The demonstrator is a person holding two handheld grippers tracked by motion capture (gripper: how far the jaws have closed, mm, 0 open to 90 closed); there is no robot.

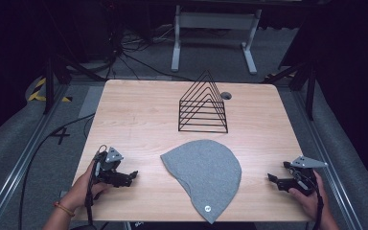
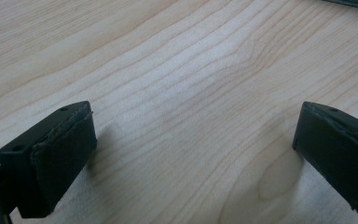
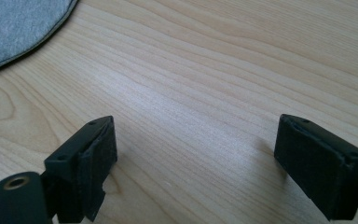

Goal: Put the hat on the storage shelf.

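We rest both tools low on the counter (image 1: 139, 110), one on each side of the grey beanie (image 1: 203, 172), and neither touches it. The beanie lies flat near our edge, its rounded crown toward the far side and its small round label near the narrow end closest to us. That placement, spread out and central between the hands, seems meant to give both tools an even reach to its edges.

The left tool (image 1: 133, 175) points inward toward the beanie, near it but apart; the right tool (image 1: 271, 178) does the same from the other side, a little farther off. Both stand with their jaws wide apart and nothing between them, which we judge to be a ready stance before any grasp.

Behind the beanie stands a black wire rack (image 1: 203, 103) shaped like a row of triangles, upright and well clear of the cloth; it may be where the beanie is headed, though that is only our guess.

The high view gives the whole layout, rack included. The right gripper view adds the stitched hem of the beanie in its upper left corner, showing how close that edge lies. The left gripper view looks over bare wood grain between its pads (image 2: 60, 163).
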